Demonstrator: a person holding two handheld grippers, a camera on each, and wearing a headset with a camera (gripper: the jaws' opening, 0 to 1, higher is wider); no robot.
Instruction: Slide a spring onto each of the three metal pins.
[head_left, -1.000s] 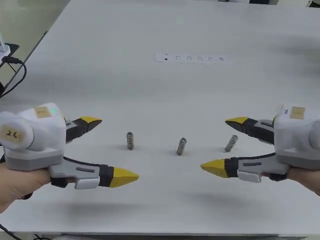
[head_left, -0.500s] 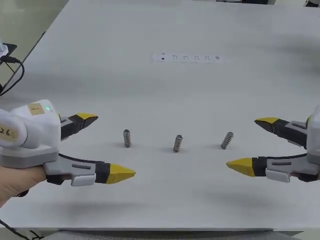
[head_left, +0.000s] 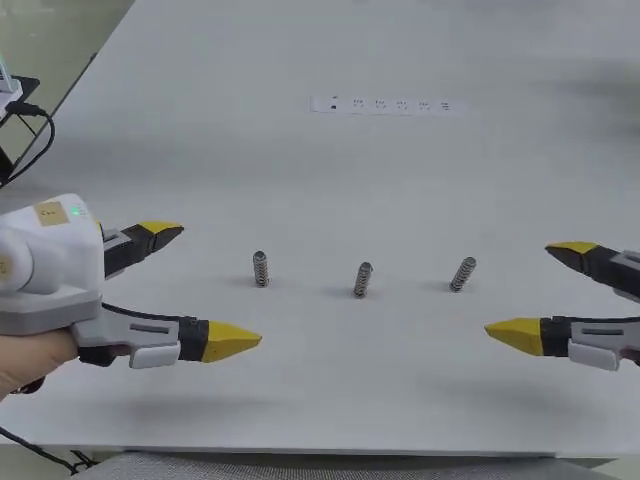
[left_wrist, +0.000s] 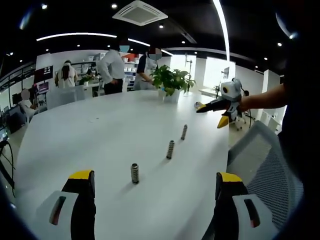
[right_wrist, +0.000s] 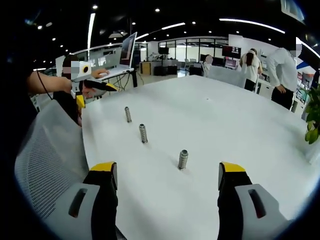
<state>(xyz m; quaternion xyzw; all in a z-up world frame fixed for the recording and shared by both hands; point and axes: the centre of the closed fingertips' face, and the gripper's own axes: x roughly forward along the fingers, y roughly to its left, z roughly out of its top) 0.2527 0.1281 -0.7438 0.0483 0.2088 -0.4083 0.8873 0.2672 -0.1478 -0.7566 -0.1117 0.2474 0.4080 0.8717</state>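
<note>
Three springs (head_left: 363, 280) stand upright mid-frame on the bare bench (head_left: 330, 180). Left gripper (head_left: 215, 286) and right gripper (head_left: 522, 289) flank them, fingers spread empty.

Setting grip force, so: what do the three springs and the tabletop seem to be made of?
Left spring, middle spring and right spring: likely steel wire, bare grey with a dull sheen, coils visible. Tabletop: probably laminate or painted board, smooth matte white, soft shadows, no grain; unsure.
</note>
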